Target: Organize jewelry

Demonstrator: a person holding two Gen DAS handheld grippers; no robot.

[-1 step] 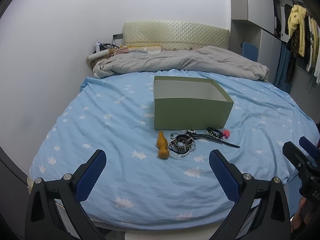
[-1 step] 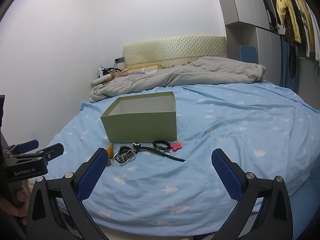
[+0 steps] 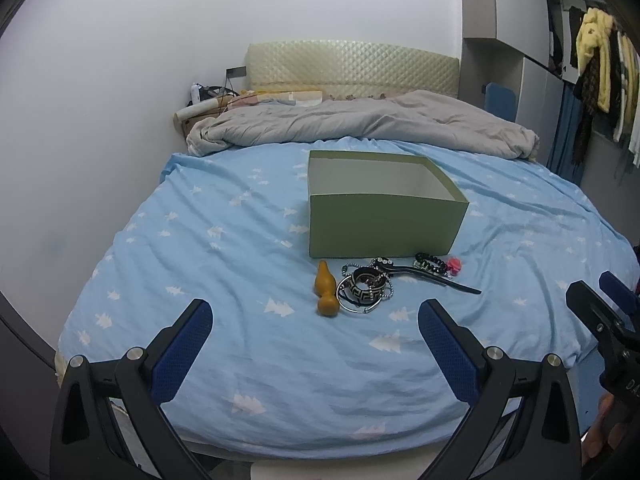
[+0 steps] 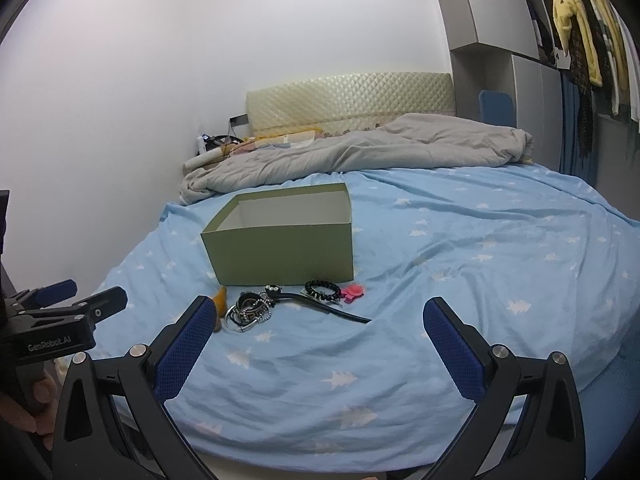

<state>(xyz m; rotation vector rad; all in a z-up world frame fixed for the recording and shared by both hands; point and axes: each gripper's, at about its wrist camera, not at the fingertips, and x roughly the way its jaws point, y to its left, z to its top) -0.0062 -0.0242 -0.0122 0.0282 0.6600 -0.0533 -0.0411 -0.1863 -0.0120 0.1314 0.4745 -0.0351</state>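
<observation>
An open green box (image 3: pixel 384 224) (image 4: pixel 280 256) stands on the blue bed sheet. In front of it lies a row of jewelry: an orange gourd pendant (image 3: pixel 326 290) (image 4: pixel 219 296), a pile of bangles and bead chains (image 3: pixel 366 286) (image 4: pixel 248 310), a black strap (image 3: pixel 436 278) (image 4: pixel 328 306), a black beaded bracelet (image 3: pixel 430 262) (image 4: pixel 322 290) and a pink flower piece (image 3: pixel 455 265) (image 4: pixel 353 292). My left gripper (image 3: pixel 314 334) is open and empty, short of the pile. My right gripper (image 4: pixel 318 330) is open and empty, short of the strap.
A grey duvet (image 3: pixel 360 124) lies bunched at the bed's head by a quilted headboard (image 3: pixel 352 66). Clothes (image 4: pixel 580 32) hang at the right. A white wall runs along the left side. The bed's front edge (image 3: pixel 320 446) is just below my grippers.
</observation>
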